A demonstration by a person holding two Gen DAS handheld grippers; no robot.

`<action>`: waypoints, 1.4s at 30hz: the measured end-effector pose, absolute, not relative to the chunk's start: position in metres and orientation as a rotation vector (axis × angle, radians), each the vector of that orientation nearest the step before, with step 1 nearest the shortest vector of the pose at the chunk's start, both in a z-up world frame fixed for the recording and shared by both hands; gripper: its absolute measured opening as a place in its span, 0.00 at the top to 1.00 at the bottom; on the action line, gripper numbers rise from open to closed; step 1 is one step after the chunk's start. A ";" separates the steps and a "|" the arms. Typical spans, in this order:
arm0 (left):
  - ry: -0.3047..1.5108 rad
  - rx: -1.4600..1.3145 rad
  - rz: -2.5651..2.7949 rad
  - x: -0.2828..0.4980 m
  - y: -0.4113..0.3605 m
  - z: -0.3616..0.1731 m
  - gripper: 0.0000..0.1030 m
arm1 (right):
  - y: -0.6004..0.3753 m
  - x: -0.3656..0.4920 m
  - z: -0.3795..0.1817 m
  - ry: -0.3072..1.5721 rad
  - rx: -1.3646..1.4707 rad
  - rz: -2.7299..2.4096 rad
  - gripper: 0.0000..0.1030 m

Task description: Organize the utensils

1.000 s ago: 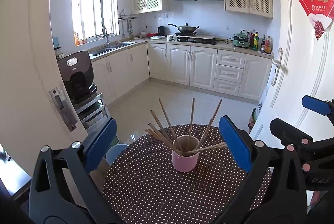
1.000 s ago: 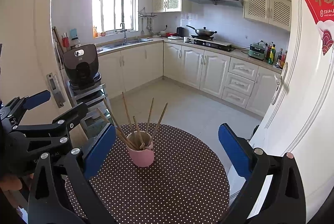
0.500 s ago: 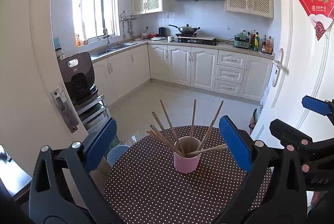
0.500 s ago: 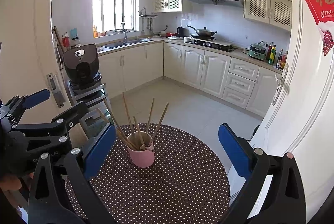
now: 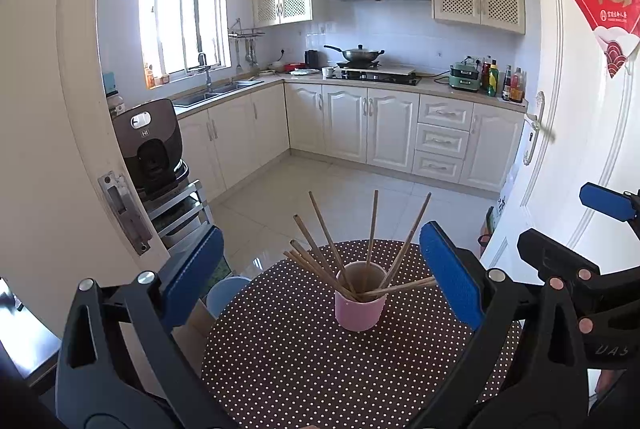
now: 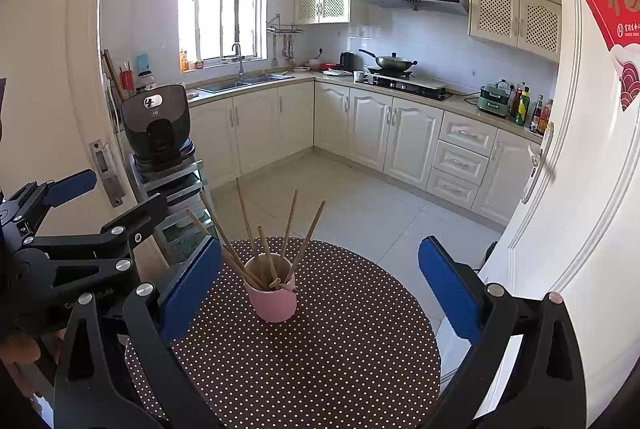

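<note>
Pink cup [image 5: 360, 303] upright on a round table [image 5: 288, 361] covered in brown cloth with white dots, slightly toward the far half of the tabletop. Open mouth facing up, long axis vertical. Wooden chopsticks [image 5: 332, 249] standing in the cup, lower ends down inside, upper ends fanned out and up. In the left wrist view: several leaning up and to the left, one close to vertical, one tilted up to the right, one lying low across the rim with its tip pointing right toward the right-hand blue pad. In the right wrist view: same pink cup [image 6: 272, 295] left of centre, chopsticks [image 6: 260, 241] mostly slanting up and left, two tipped up to the right.

Left gripper [image 5: 320, 275] spread wide, blue pads far apart, nothing between them but air, the cup seen through the gap and not touched. Low chopstick tip appearing close to the right pad; contact impossible to tell. Right gripper [image 6: 320, 279] likewise wide open, holding nothing, cup beyond and nearer the left pad, apart from both.

Each gripper visible in the other's camera: right gripper [image 5: 592, 253] at the right edge, left gripper [image 6: 72, 241] at the left edge, both beside the table.

Behind the table, tiled kitchen floor [image 5: 320, 189] and cream cabinets [image 5: 372, 129].
</note>
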State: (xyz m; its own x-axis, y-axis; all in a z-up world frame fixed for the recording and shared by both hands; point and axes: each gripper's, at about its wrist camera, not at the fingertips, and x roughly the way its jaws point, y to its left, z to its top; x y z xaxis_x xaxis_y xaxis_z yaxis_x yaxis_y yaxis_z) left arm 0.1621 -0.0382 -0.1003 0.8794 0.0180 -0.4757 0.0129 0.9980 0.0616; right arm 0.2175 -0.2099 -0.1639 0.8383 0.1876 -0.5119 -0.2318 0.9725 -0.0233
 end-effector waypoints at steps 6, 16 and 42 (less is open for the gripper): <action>0.501 0.059 0.007 0.162 -0.037 -0.100 0.06 | -0.207 0.218 -0.164 0.533 -0.088 0.226 0.08; 0.502 0.055 0.018 0.160 -0.034 -0.099 0.06 | -0.205 0.217 -0.165 0.536 -0.087 0.232 0.08; 0.483 0.061 0.030 0.156 -0.035 -0.098 0.06 | -0.201 0.218 -0.166 0.535 -0.087 0.234 0.08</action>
